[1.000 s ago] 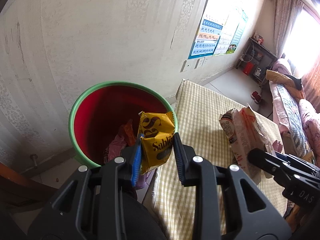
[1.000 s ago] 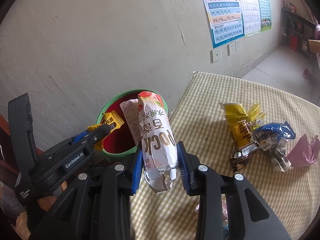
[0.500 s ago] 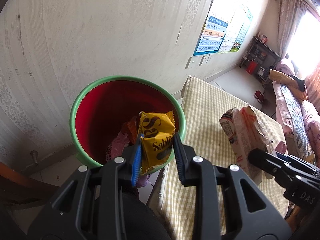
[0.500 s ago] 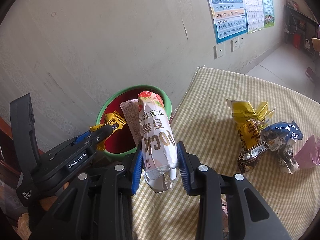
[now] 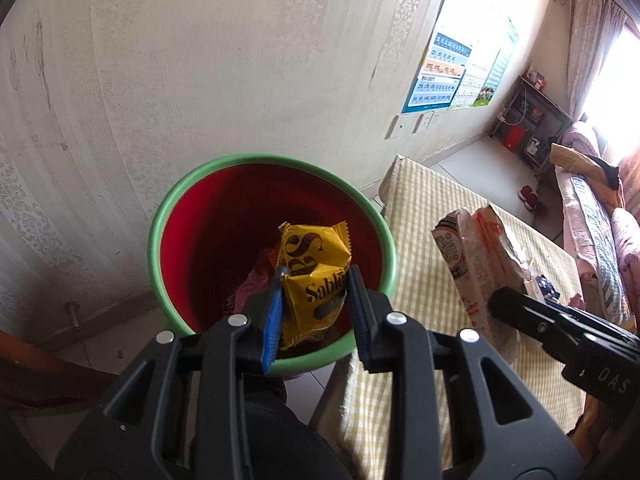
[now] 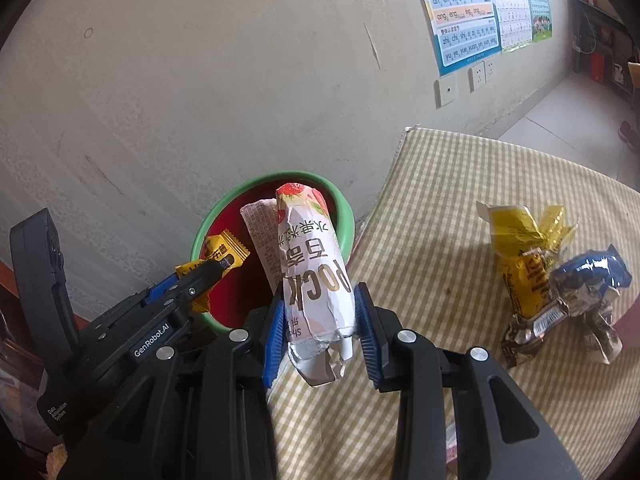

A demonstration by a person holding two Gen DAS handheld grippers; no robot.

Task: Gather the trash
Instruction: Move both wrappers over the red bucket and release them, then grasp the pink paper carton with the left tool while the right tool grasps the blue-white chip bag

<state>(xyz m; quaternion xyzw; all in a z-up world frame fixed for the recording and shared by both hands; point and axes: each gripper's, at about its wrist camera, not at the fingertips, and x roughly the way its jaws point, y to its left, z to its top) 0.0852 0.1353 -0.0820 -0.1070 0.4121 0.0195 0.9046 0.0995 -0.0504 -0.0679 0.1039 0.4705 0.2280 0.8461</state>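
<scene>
The bench (image 6: 480,208), covered in yellow checked cloth, stands beside the round red bin with green rim (image 5: 168,216). The right gripper (image 6: 320,312) clamps a white crumpled Pocky wrapper (image 6: 312,280) near the bin. The left gripper (image 5: 314,300) clamps a yellow Sablé packet (image 5: 314,268) above the bin opening.

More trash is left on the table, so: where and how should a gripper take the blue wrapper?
Grip the blue wrapper at its raised, crumpled upper end, coming from above. That end stands clear of the checked tablecloth; its left side touches the yellow wrapper.
</scene>
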